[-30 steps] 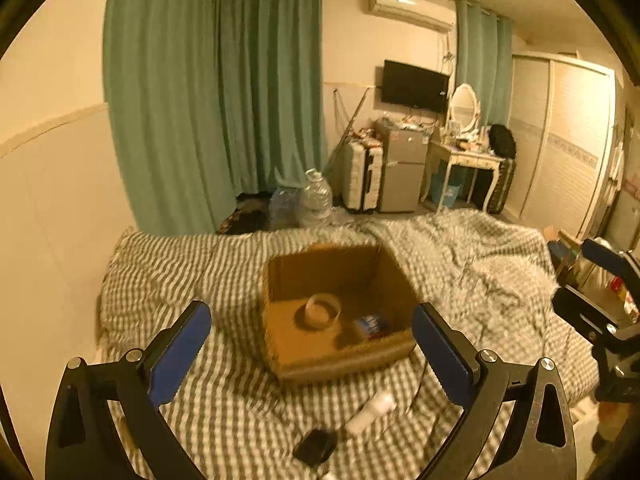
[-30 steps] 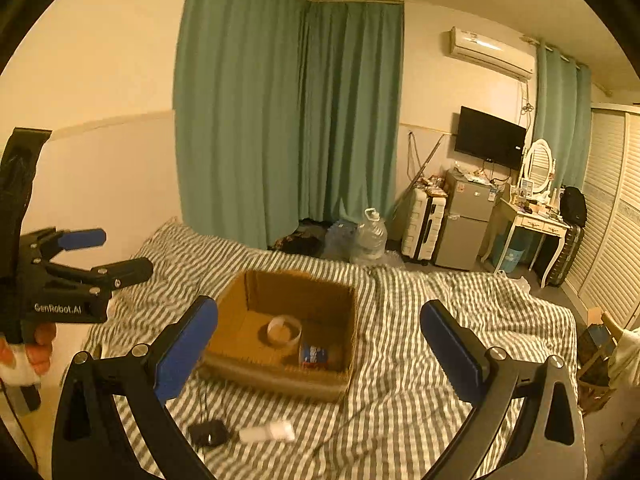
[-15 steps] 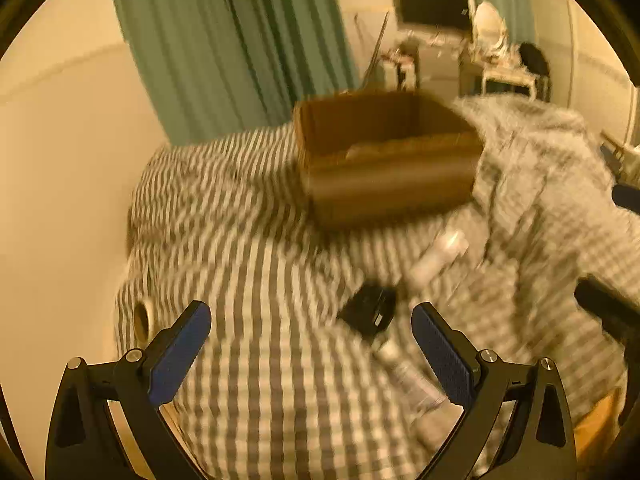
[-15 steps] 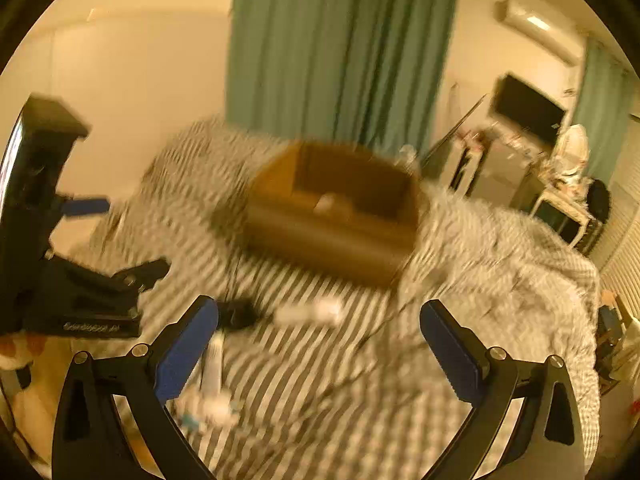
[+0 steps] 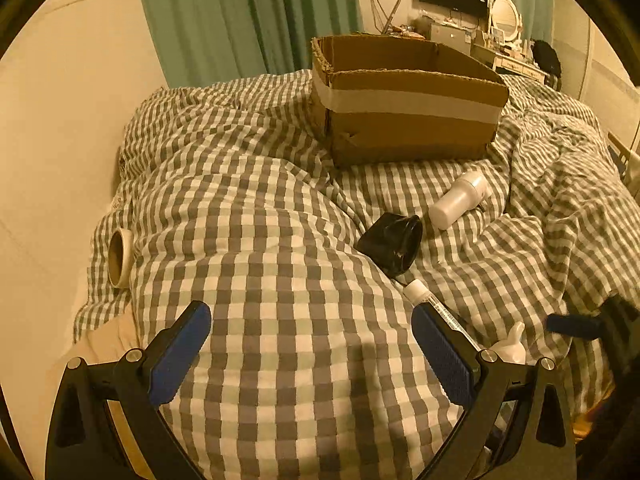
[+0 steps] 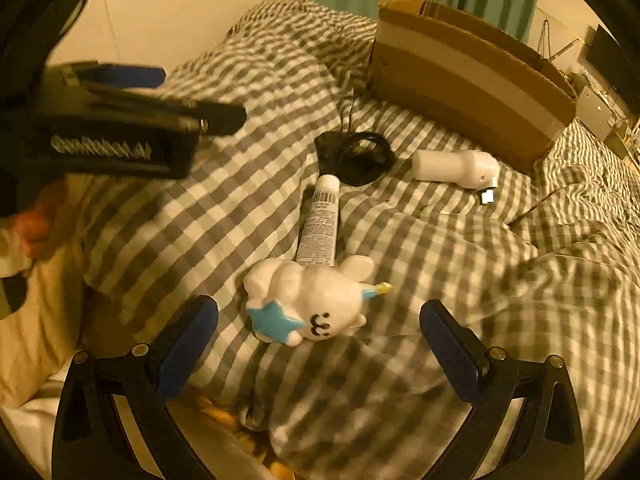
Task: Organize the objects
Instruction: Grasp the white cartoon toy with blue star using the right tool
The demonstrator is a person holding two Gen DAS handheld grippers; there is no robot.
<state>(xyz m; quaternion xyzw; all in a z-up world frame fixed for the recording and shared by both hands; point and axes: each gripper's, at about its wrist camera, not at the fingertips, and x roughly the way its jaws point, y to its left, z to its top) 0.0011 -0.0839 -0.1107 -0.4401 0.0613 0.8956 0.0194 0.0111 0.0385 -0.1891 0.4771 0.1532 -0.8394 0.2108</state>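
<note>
A cardboard box (image 5: 404, 108) (image 6: 468, 80) stands on the checked bed cover. Before it lie a white bottle (image 5: 460, 200) (image 6: 454, 168), a black pouch (image 5: 394, 242) (image 6: 354, 156) and a white tube (image 6: 320, 222) (image 5: 436, 306). A white cloud-shaped toy (image 6: 310, 300) with a blue star rests nearest, partly between the pads of my open right gripper (image 6: 318, 338). My left gripper (image 5: 310, 352) hovers open over bare cover, the tube by its right pad. A tape roll (image 5: 119, 258) lies at the cover's left edge.
A cream wall (image 5: 52, 140) runs along the bed's left side. Green curtains (image 5: 248, 16) hang behind the box. A person's hand (image 6: 32, 228) holds the left gripper's handle (image 6: 120, 128) at the left of the right wrist view. The cover (image 5: 260, 240) is rumpled into folds.
Both grippers have dropped low and close to the bed; the box now sits farther up in view. The toy, the tube and the tape roll have come into view. Both stay open.
</note>
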